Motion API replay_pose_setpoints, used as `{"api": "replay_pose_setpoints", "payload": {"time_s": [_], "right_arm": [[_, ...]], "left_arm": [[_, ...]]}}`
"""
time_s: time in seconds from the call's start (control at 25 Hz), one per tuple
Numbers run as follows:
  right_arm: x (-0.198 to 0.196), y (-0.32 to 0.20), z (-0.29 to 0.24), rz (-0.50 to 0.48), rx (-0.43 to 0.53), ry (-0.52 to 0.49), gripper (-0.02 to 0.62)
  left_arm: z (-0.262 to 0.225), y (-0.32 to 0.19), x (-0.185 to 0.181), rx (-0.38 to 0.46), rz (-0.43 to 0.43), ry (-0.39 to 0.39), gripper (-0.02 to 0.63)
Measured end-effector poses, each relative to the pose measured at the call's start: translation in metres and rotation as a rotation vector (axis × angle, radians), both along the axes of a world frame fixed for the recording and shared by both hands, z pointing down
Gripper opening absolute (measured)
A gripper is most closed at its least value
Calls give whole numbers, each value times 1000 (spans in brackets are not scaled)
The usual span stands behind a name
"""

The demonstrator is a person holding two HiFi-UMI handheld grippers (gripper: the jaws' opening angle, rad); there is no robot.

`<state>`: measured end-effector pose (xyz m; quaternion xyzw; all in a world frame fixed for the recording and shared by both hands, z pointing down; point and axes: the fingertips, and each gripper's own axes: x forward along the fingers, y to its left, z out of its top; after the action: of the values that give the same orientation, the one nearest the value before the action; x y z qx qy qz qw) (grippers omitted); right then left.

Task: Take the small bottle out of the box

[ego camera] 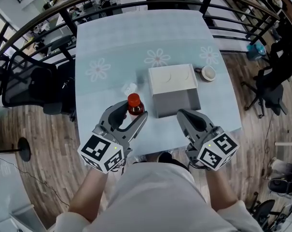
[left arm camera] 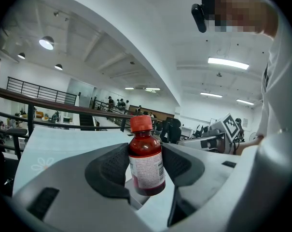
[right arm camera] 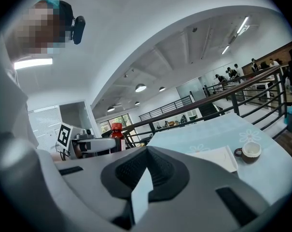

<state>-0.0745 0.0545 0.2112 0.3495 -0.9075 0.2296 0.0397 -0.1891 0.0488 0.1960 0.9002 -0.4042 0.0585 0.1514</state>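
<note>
Small bottle (left arm camera: 146, 161) is out of the box (ego camera: 173, 81), at lower centre-left of the head view, just left of the box's near corner. Left gripper (ego camera: 132, 114) clamps it across the labelled body, upright, red cap above the pads. Right gripper (ego camera: 184, 115), lower right, has its jaws together with nothing in them. Bottle looks light, rigid and smooth-walled, probably slippery. Best hold is mid-body on the label, not the cap. Squeeze moderately in case it's glass.

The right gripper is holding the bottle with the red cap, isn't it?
No, the left gripper holds the bottle with the red cap, clamped between its jaws in the left gripper view. The right gripper is shut on nothing.
</note>
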Motion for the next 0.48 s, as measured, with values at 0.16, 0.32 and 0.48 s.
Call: {"api": "replay_pose_setpoints", "payload": {"time_s": [0.16,0.32,0.48], "right_arm": [[0,0,1,-3,2,3,21],[2,-3,3,-3,-1,5,21],[1,-4,4,-3,-7,7,21]], "left_arm": [[1,0,1,1,0,-4,225],[4,-2,3,-5,-2,-1,225],[4,-3,4,-7,3,1,225]]}}
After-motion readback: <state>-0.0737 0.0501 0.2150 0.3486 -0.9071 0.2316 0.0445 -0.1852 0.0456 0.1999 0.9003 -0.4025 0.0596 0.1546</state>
